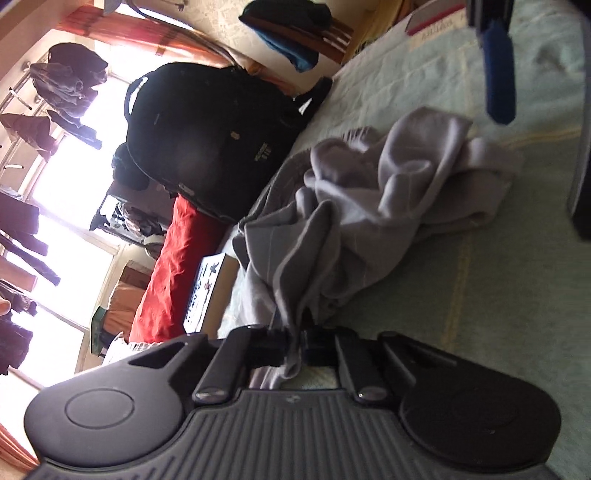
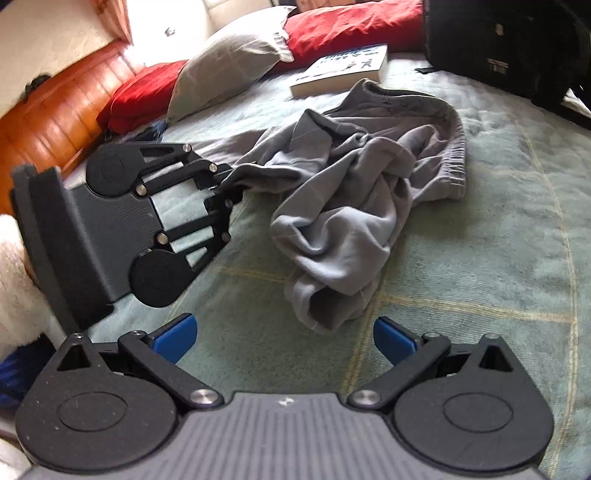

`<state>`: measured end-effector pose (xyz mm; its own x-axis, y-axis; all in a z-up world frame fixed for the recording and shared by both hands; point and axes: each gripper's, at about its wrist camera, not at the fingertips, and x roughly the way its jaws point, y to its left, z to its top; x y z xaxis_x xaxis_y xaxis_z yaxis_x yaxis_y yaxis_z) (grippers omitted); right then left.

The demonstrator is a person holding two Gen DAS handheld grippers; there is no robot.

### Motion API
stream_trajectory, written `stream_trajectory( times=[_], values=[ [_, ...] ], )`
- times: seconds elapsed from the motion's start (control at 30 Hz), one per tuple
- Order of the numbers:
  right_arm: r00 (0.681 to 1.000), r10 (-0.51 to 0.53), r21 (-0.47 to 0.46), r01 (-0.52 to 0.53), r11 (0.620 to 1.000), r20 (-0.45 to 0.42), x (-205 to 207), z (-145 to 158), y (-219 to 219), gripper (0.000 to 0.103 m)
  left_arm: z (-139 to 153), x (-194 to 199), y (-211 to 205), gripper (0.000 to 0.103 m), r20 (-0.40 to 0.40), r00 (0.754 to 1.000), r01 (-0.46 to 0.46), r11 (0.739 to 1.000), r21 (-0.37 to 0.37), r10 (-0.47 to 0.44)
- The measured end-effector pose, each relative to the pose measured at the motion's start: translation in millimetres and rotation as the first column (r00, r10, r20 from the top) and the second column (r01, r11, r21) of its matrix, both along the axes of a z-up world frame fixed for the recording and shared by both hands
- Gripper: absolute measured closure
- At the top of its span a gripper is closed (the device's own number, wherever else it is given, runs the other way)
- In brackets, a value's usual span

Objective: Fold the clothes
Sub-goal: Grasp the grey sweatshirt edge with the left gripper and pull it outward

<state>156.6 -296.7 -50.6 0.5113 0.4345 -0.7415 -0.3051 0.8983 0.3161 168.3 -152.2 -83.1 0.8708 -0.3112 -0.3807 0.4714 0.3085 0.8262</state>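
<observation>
Left gripper [image 1: 295,345]: jaws closed tight on a pinch of the grey garment [image 1: 369,206], cloth bunched between the black fingers at bottom centre of the left wrist view. Same gripper seen from the right wrist view at left of frame [image 2: 225,184], tips clamped on one corner of the garment [image 2: 354,206], which stretches from that corner toward the heap.

Right gripper [image 2: 284,338]: jaws spread wide, blue pads [image 2: 177,336] well apart at bottom of frame, nothing between them. It hovers just short of the nearest fold of the garment, not touching as far as can be told. In the left wrist view one blue pad of it [image 1: 498,74] shows at upper right, above the bed.

Garment: crumpled in a loose heap on the pale green bedspread [image 2: 480,332], centre of both views. A ribbed band edge shows along its far right side in the right wrist view. Type of garment unclear.

Surroundings: book [image 2: 343,70] lying flat just beyond the garment, upper centre. Grey pillow [image 2: 225,62] and red pillow [image 2: 354,22] behind it. Black bag [image 2: 509,51] at upper right, on the bed. Wooden headboard [image 2: 55,118] at upper left. Left wrist view, left side: bright window [image 1: 66,192] with dark clothes hanging in front of it.
</observation>
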Motion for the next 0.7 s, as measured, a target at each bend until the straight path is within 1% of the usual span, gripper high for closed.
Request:
stream_trajectory(
  times=[0.07, 0.13, 0.23, 0.33, 0.43, 0.5, 0.57, 0.63, 0.7],
  values=[
    [1.0, 0.007, -0.019, -0.007, 1.0, 0.007, -1, 2, 4, 0.0, 5, -6, 6, 0.099, 0.004, 1.0, 0.009, 1.0, -0.015, -0.008],
    [1.0, 0.009, -0.017, -0.009, 1.0, 0.011, -2, 4, 5, 0.0, 11, -12, 14, 0.099, 0.01, 1.0, 0.014, 1.0, -0.028, -0.013],
    [1.0, 0.007, -0.012, -0.007, 1.0, 0.017, -5, 7, 5, 0.0, 22, -20, 37, 0.099, 0.009, 1.0, -0.017, 0.999, -0.043, 0.017],
    [1.0, 0.009, -0.017, -0.009, 1.0, 0.025, -8, 11, 8, 0.0, 35, -27, 71, 0.099, -0.042, 0.996, -0.087, 0.992, -0.088, 0.083],
    [0.999, 0.017, -0.014, -0.017, 1.0, 0.033, -11, 15, 12, 0.0, 51, -35, 114, 0.099, -0.139, 0.982, -0.15, 0.974, -0.168, 0.128],
    [0.999, 0.025, -0.012, -0.025, 1.0, 0.036, -12, 17, 16, 0.0, 58, -39, 144, 0.099, -0.196, 0.962, -0.23, 0.949, -0.216, 0.189],
    [0.998, 0.038, -0.013, -0.038, 0.999, 0.041, -14, 19, 22, 0.0, 64, -42, 175, 0.099, -0.252, 0.934, -0.316, 0.913, -0.256, 0.253],
    [0.998, 0.051, -0.015, -0.051, 0.999, 0.043, -16, 21, 29, 0.0, 71, -46, 206, 0.099, -0.309, 0.899, -0.401, 0.869, -0.29, 0.311],
    [0.997, 0.064, -0.018, -0.064, 0.998, 0.044, -18, 22, 36, 0.0, 73, -47, 236, 0.099, -0.373, 0.857, -0.479, 0.816, -0.324, 0.355]
  ],
)
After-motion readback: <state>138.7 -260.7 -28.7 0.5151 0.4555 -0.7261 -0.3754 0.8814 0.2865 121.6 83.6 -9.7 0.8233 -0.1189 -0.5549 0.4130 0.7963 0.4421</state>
